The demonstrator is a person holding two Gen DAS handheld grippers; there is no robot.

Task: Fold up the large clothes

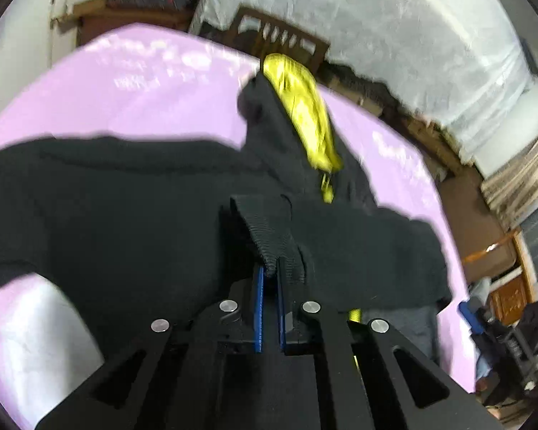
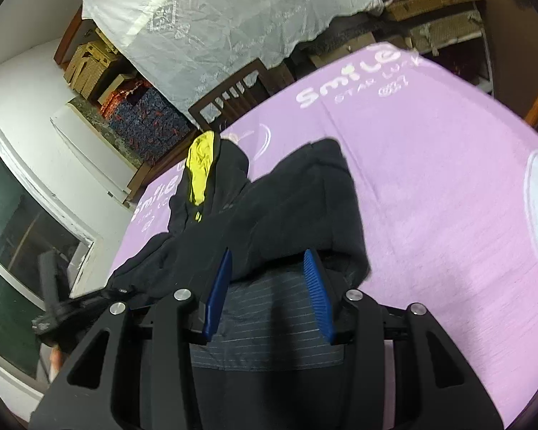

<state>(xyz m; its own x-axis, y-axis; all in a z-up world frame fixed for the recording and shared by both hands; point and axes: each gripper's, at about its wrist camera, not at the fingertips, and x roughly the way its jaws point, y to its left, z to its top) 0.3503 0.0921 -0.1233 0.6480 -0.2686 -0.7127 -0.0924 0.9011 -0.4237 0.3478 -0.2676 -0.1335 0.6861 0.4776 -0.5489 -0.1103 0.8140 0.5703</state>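
black fleece garment with yellow lining (image 2: 269, 200) lies crumpled on pink printed cloth covering worktop (image 2: 430, 179); bare cloth right of garment. left tool (image 1: 270, 268) clenched on ribbed black cuff (image 1: 269, 229), raised off cloth. right tool (image 2: 269, 279) released, blue pads apart, hovering over garment's near hem.

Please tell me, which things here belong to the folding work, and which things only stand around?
For the job:
- black garment with yellow lining
- left gripper, pinching its cuff
- right gripper, open
- pink sheet

Only standing around:
- wooden chair
- white cloth
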